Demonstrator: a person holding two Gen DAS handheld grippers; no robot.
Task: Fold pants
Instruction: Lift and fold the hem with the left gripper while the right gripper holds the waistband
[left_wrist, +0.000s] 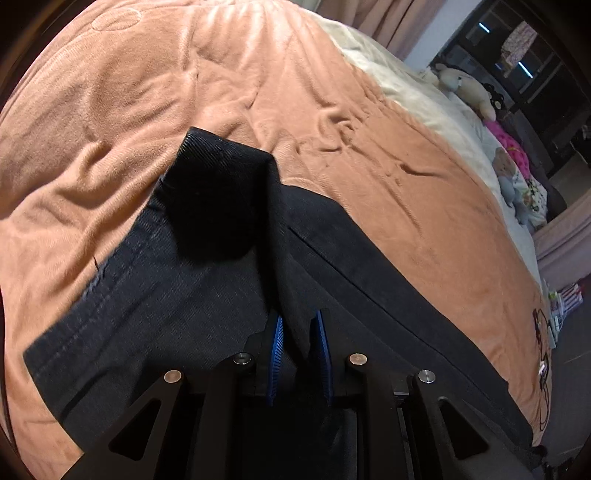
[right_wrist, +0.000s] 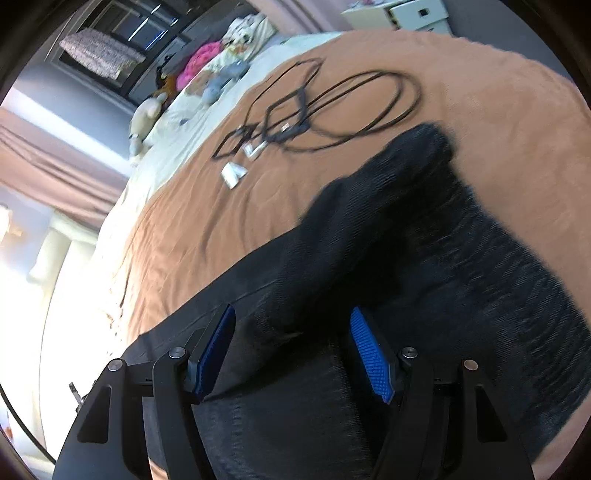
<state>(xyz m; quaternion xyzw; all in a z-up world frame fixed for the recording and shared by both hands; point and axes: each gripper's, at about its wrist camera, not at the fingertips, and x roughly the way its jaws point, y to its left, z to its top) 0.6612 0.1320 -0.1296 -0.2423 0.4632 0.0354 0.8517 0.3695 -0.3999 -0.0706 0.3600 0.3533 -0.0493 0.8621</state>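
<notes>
Black twill pants (left_wrist: 207, 266) lie on bed's orange blanket (left_wrist: 110, 122), far end doubled back. Step: releasing after fold. Left hand-held gripper (left_wrist: 298, 349) narrowly parted, cloth ridge between pads, grip unclear. Right hand-held gripper (right_wrist: 293, 350) wide open, empty. Next: withdraw, regrasp for second fold.

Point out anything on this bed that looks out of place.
A tangle of black cables and small white adapters lies loose on the brown blanket, just beyond the black pants. Nothing looks damaged.
</notes>
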